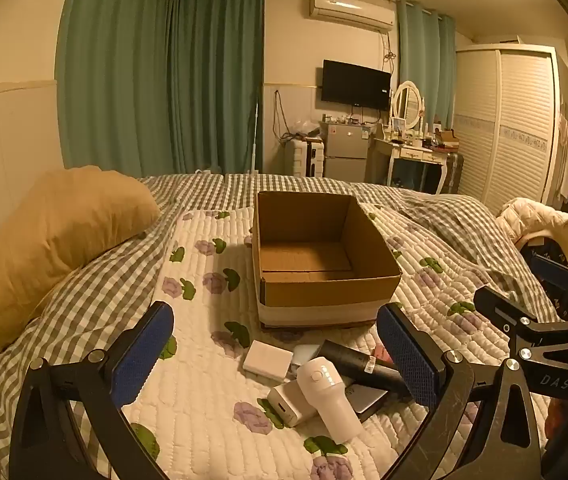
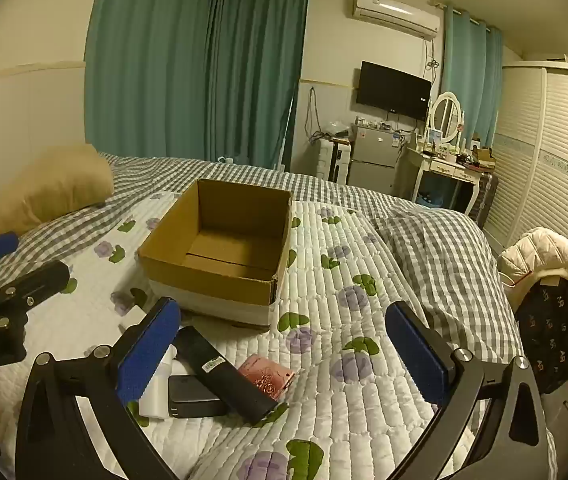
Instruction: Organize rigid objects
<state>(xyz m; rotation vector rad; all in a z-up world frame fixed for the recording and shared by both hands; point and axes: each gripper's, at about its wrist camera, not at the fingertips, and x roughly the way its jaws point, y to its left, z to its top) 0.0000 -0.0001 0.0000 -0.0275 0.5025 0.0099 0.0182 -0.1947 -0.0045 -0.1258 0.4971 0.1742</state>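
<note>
Hovering wide, left gripper (image 1: pixel 274 354), right gripper (image 2: pixel 284 354), one cardboard box (image 1: pixel 324 256), one black bar (image 2: pixel 224 372)

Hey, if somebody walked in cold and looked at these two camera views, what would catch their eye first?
First, the open, empty cardboard box in the middle of the flowered quilt. Next, the heap of small gadgets in front of it: a white handheld device, a long black one and a pink case. Both the left gripper and right gripper hang open over that heap, holding nothing.
</note>
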